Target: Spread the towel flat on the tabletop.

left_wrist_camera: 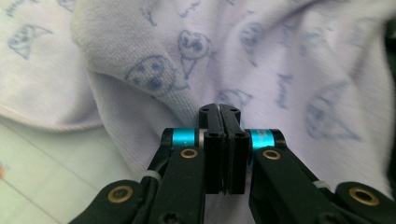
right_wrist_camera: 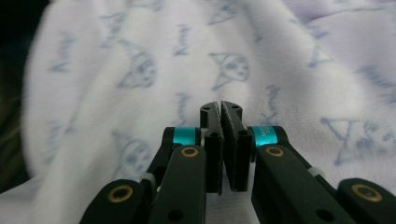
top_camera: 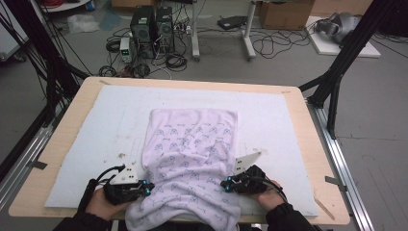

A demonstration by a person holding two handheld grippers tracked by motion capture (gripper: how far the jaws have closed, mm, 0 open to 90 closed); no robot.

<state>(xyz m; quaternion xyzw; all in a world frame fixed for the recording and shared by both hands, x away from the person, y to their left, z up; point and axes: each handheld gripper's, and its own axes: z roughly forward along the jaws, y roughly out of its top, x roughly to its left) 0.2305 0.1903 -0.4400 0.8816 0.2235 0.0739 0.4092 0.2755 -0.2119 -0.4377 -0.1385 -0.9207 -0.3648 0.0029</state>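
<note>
The high view shows the printed towel lying mid-worktop on a pale mat, near end draped over the front edge. Left gripper and right gripper flank it. The gripper views show both jaws together, nothing visibly pinched, cloth just behind.

A pale lilac terry towel printed with small blue cartoon faces lay lengthwise on the tabletop. Its far end was flat and squared off. Its near part was rumpled into soft folds, and the near edge hung over the front of the tabletop, bunched at the middle.
</note>
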